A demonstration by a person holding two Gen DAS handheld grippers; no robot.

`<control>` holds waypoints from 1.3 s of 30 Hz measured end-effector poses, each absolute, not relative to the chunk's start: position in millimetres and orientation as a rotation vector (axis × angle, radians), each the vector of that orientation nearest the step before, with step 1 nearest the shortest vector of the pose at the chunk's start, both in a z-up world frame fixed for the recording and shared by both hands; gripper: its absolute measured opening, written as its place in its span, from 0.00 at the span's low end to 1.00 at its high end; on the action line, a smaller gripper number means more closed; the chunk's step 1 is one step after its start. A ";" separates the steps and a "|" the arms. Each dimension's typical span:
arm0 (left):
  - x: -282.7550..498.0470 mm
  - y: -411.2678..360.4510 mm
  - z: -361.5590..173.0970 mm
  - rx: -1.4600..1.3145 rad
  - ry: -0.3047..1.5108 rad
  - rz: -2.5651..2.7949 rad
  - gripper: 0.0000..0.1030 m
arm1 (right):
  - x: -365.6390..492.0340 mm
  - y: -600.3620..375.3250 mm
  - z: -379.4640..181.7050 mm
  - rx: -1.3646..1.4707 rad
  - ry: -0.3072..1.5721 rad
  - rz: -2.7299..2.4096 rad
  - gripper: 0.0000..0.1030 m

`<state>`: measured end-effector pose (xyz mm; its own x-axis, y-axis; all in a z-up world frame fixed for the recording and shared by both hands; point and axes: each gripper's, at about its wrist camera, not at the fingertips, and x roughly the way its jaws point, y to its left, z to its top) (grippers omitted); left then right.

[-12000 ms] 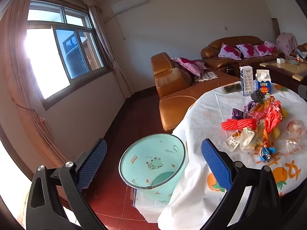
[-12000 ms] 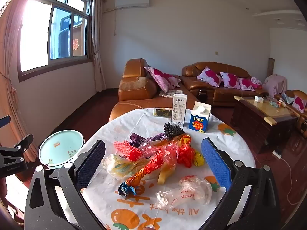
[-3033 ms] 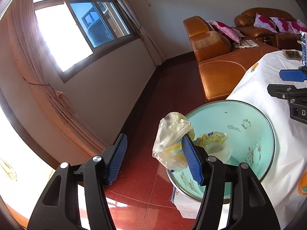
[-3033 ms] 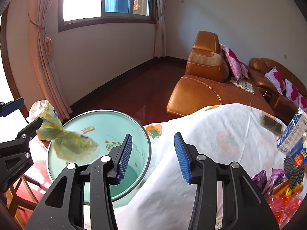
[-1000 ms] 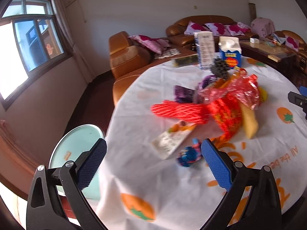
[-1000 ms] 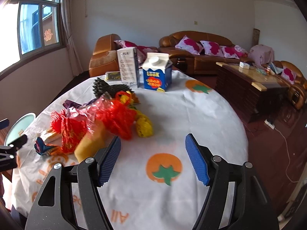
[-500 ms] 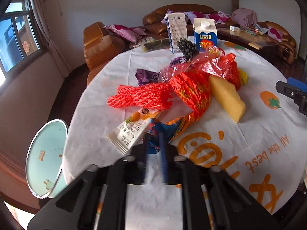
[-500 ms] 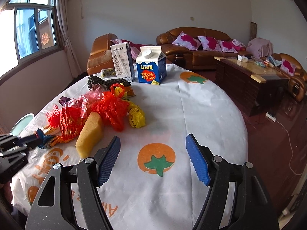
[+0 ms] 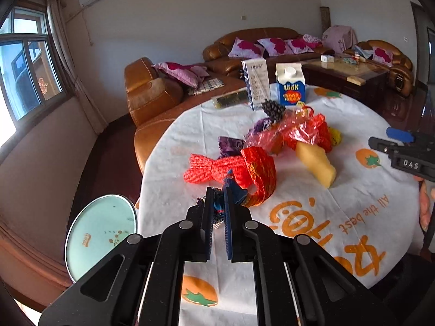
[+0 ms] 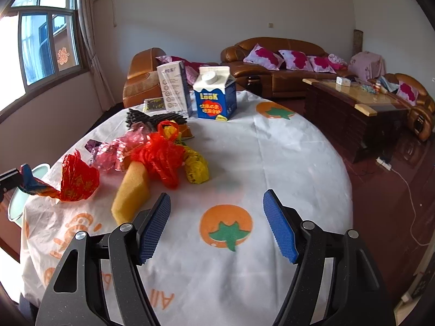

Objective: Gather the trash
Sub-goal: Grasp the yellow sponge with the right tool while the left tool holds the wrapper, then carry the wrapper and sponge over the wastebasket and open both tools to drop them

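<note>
The round table under a white plastic cloth printed with orange fruit (image 9: 312,212) takes up most of both views, and the pale turquoise plastic bin (image 9: 100,233) stands on the floor just off its edge, on the left in the left wrist view. Mid-table lies the loose trash pile: a red plastic net bag (image 9: 209,169), crumpled red and pink plastic bags (image 10: 160,154), a wedge of yellow sponge (image 10: 131,194) and a knotted yellow bag (image 10: 195,169). Beyond them stand a blue-and-white milk carton (image 10: 214,97) and a tall white box (image 10: 174,92).

The left gripper (image 9: 218,203) is pressed together on the blue twisted end of a long wrapper (image 9: 231,187), whose orange and red foil tail (image 10: 77,180) trails toward the pile, apparently lifted clear of the cloth. The right gripper (image 10: 217,225) hangs spread and empty over a printed orange near the table's edge.

The step in hand seems to be carrying this wrapper to the bin. The pinch is only at the tip, so a steady lift should free the tail before swinging left. Release best comes once the whole wrapper hangs over the bin's mouth, lest the tail drape over the rim.
</note>
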<state>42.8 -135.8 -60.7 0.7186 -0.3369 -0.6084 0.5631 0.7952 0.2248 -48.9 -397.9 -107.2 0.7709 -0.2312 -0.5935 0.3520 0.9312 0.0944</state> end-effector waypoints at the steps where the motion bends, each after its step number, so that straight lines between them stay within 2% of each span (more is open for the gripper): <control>1: 42.3 -133.4 -57.8 0.413 0.576 -0.516 0.07 | -47.2 -394.8 -105.6 0.202 0.612 -0.313 0.68; 12: 42.8 -115.0 -38.0 0.354 0.539 -0.517 0.06 | -5.9 -344.7 -102.6 0.173 0.671 -0.187 0.67; 15: 41.4 -111.3 -35.1 0.343 0.531 -0.520 0.06 | 4.3 -337.2 -109.9 0.177 0.710 -0.166 0.63; 18: 39.8 -106.1 -30.1 0.328 0.519 -0.518 0.06 | 12.3 -334.8 -118.6 0.177 0.767 -0.152 0.54; 22: 41.2 -99.6 -24.9 0.316 0.505 -0.506 0.06 | 17.4 -337.3 -128.9 0.193 0.829 -0.124 0.14; 23: 43.7 -96.3 -24.4 0.313 0.506 -0.498 0.06 | 16.2 -336.1 -129.2 0.188 0.828 -0.119 0.12; 39: 67.9 -30.3 -19.1 0.291 0.512 -0.345 0.06 | -21.4 -321.7 -64.9 0.108 0.621 -0.164 0.09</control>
<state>67.9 -30.3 -19.1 0.8167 -0.2471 -0.5215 0.3905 0.9020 0.1841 -21.4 -321.7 -64.9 0.8011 -0.1205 -0.5863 0.1854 0.9813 0.0516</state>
